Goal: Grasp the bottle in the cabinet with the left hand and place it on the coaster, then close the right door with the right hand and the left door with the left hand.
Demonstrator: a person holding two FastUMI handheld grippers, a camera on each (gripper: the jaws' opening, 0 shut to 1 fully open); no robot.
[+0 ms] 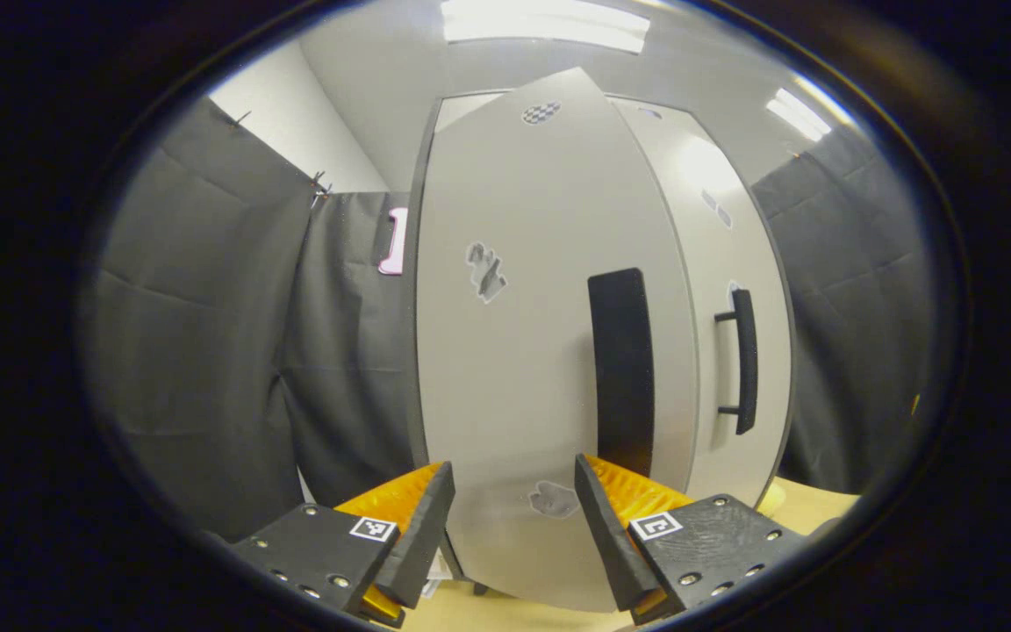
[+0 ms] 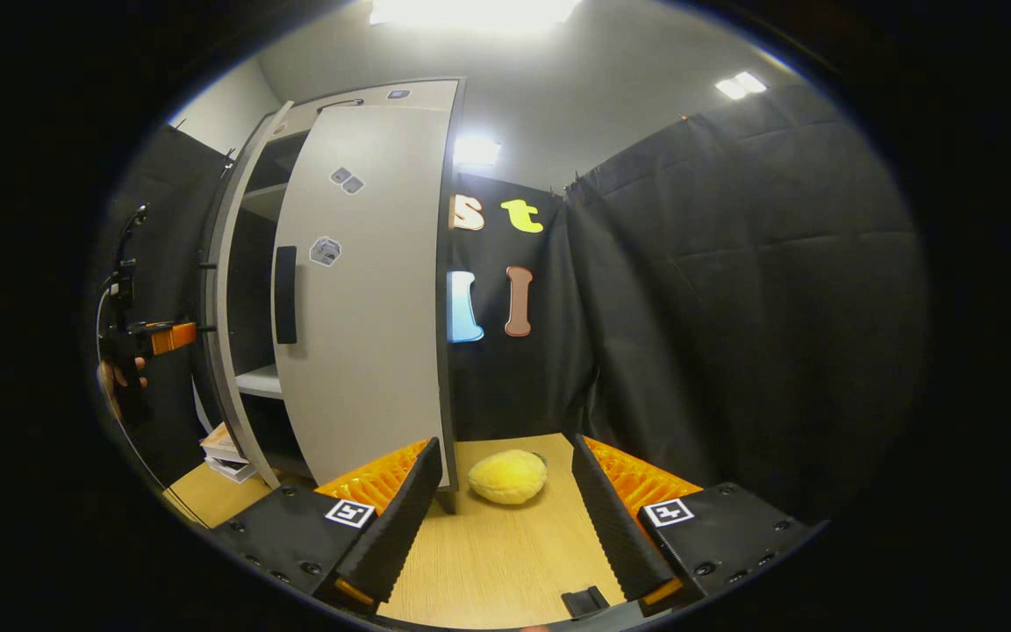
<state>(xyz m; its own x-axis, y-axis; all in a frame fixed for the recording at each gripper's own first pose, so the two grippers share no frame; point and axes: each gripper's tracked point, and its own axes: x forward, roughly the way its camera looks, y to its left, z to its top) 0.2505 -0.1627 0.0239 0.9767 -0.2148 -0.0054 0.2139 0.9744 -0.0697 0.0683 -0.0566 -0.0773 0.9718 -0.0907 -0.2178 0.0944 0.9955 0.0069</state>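
Booth: black cloth walls, a pale wooden table [image 2: 505, 544] under the cabinet.
Left gripper [image 1: 514, 518]: jaws wide apart, holding nothing, squared up close to the left door [image 1: 523, 351], probably to push it shut.
Left door: grey, flat black handle [image 1: 621, 369] just above the right jaw.
Right door [image 2: 365, 298]: grey, nearly shut.
Right gripper [image 2: 501, 527]: jaws spread, empty, a yellow object [image 2: 507, 477] between them.
Bottle, coaster: cannot tell where.

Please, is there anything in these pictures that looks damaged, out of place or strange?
Nothing looks damaged or spilled. Two small oddities: in the right gripper view a yellow plush-like object lies alone on the wooden table beside the cabinet's right door, and some small items are piled at the cabinet's foot.
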